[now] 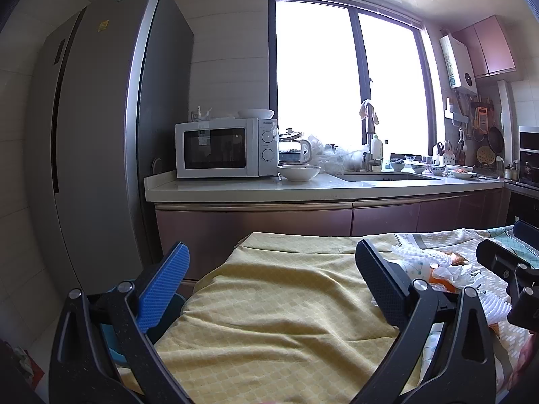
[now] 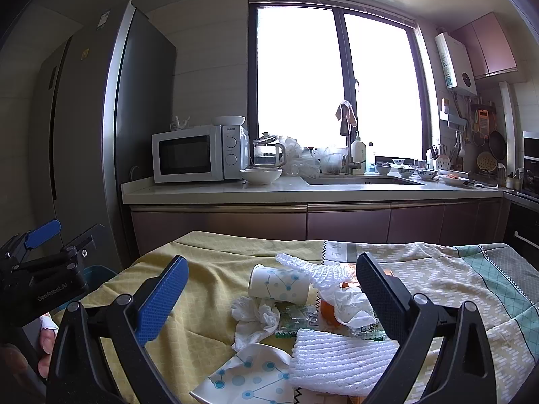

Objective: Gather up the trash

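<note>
My right gripper (image 2: pixel 273 299) was spread wide with nothing between its jaws, poised low over the litter, which I judged was why I had it aimed there: the heap sat right in its line. My left gripper (image 1: pixel 273 289) was equally wide and empty, held off to the side above bare yellow tablecloth (image 1: pixel 276 303), well apart from the rubbish, probably kept clear so the right one could work first.

Between the right jaws lay the trash: a tipped paper cup (image 2: pixel 279 288) on its side, a crumpled tissue (image 2: pixel 254 318) just beside it, a white foam net sleeve (image 2: pixel 340 360) nearest me, a flattened paper cup (image 2: pixel 249 378) touching the sleeve's left edge, and another foam net (image 2: pixel 313 271) draped over a second wad of tissue (image 2: pixel 350 304) with orange peel (image 2: pixel 327 311) showing beneath. Small green wrappers (image 2: pixel 296 320) lay among them.

A blue bin (image 1: pixel 171 309) showed partly behind the left gripper, below the table's edge; I took it for the likely drop point, though little of it was visible. Beyond stood the counter (image 2: pixel 303 190) with its microwave (image 2: pixel 198 153).
</note>
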`<state>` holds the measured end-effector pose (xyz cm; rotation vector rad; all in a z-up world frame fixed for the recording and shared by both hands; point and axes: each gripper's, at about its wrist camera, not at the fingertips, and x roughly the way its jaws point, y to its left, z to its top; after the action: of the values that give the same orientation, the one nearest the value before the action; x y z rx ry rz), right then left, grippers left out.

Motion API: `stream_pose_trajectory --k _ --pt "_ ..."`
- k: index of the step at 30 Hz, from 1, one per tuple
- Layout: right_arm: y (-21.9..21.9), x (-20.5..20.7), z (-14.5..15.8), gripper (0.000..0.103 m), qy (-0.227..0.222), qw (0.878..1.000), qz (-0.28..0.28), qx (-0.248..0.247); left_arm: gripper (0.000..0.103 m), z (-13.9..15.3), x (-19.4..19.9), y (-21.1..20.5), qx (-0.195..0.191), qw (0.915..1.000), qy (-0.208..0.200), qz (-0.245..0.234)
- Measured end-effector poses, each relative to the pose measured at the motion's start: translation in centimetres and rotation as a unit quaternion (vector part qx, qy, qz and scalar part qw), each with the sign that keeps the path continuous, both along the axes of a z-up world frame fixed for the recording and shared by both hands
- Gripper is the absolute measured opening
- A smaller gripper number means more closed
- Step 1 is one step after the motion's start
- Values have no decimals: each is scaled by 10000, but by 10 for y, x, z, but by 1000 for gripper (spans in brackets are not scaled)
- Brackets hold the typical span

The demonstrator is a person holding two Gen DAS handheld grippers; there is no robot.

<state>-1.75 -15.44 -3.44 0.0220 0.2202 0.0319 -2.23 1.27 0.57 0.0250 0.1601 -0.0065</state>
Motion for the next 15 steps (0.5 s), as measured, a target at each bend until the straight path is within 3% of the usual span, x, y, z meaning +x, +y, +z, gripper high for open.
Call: stream_pose_trajectory --k 15 --pt "0 1 1 96 -10 10000 0 7 97 0 -1 -1 5 10000 -20 19"
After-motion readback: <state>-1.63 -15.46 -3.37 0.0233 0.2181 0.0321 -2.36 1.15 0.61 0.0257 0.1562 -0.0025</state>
